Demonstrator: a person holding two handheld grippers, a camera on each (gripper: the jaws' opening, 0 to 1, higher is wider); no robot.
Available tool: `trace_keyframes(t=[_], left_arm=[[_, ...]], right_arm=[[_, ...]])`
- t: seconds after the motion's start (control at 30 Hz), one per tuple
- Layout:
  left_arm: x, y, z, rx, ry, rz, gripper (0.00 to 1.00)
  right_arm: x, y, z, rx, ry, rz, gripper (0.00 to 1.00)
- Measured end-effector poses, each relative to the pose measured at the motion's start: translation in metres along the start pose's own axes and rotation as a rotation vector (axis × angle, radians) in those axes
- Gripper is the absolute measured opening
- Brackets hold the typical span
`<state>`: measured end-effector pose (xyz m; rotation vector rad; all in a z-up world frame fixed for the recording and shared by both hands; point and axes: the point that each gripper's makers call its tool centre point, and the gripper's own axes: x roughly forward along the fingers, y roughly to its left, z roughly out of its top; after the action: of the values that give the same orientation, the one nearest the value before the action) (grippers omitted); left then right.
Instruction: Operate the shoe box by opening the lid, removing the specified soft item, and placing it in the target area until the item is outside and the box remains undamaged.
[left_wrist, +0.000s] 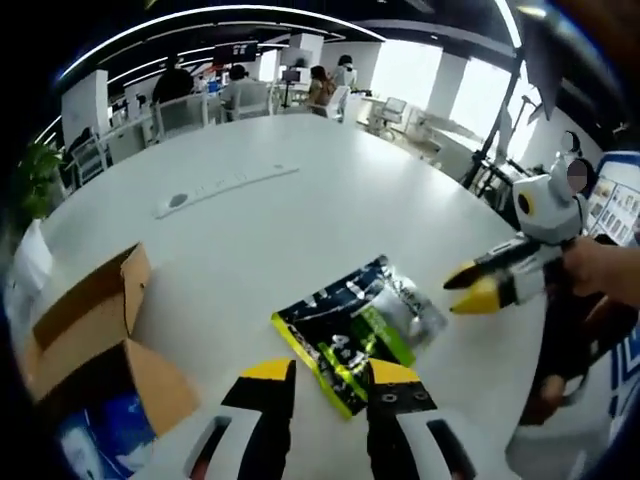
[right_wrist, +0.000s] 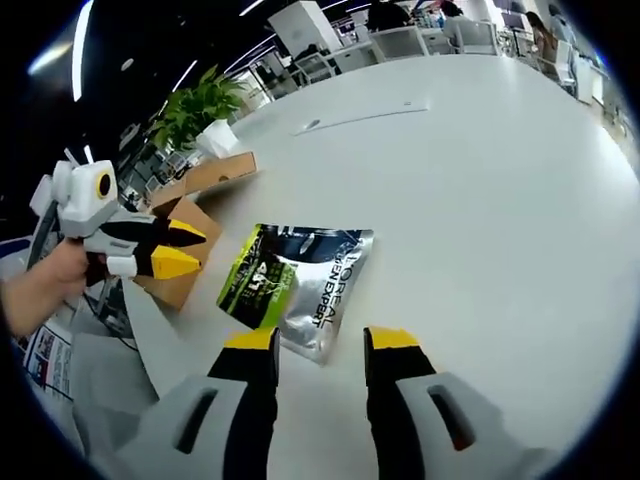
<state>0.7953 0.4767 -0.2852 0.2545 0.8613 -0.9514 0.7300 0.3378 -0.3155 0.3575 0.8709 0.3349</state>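
The soft item, a flat foil pouch (left_wrist: 358, 330) printed in black, green and silver, lies out of the box on the white table (left_wrist: 300, 230). In the left gripper view it sits just ahead of the left gripper (left_wrist: 331, 377), its near corner reaching into the gap between the two yellow-tipped jaws, which stand spread apart with nothing pinched. Off to that gripper's left, at the table's edge, stands the cardboard shoe box (left_wrist: 100, 350), its lid flap raised and something blue showing inside. The right gripper (left_wrist: 470, 287) comes in from the right, held in a person's hand (left_wrist: 605, 268), hanging beside the pouch without touching it.

In the right gripper view the pouch (right_wrist: 295, 283) lies just beyond and slightly left of the right gripper (right_wrist: 321, 350), whose jaws are likewise spread and empty. The left gripper (right_wrist: 180, 250) hovers at the left, in front of the open box (right_wrist: 190, 230), clear of the pouch. Farther back, a potted plant (right_wrist: 200, 110) stands near the table's edge.
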Motion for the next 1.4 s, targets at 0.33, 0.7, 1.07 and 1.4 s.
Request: trace_keyframes(t=[0.33, 0.7, 1.07, 1.4], left_arm=[[-0.02, -0.006, -0.005, -0.026, -0.031, -0.049, 0.35], [-0.049, -0.017, -0.002, -0.005, -0.077, -0.07, 0.41], [-0.091, 0.002, -0.011, -0.015, -0.109, -0.053, 0.42], [-0.134, 0.049, -0.03, -0.036, -0.123, 0.005, 0.42]], right_arm=[[-0.02, 0.017, 0.01, -0.059, -0.025, -0.01, 0.47], [-0.039, 0.048, 0.03, -0.113, -0.066, 0.002, 0.5], [-0.035, 0.101, 0.033, -0.129, -0.08, 0.045, 0.47], [-0.005, 0.153, 0.044, -0.134, -0.082, 0.096, 0.44]])
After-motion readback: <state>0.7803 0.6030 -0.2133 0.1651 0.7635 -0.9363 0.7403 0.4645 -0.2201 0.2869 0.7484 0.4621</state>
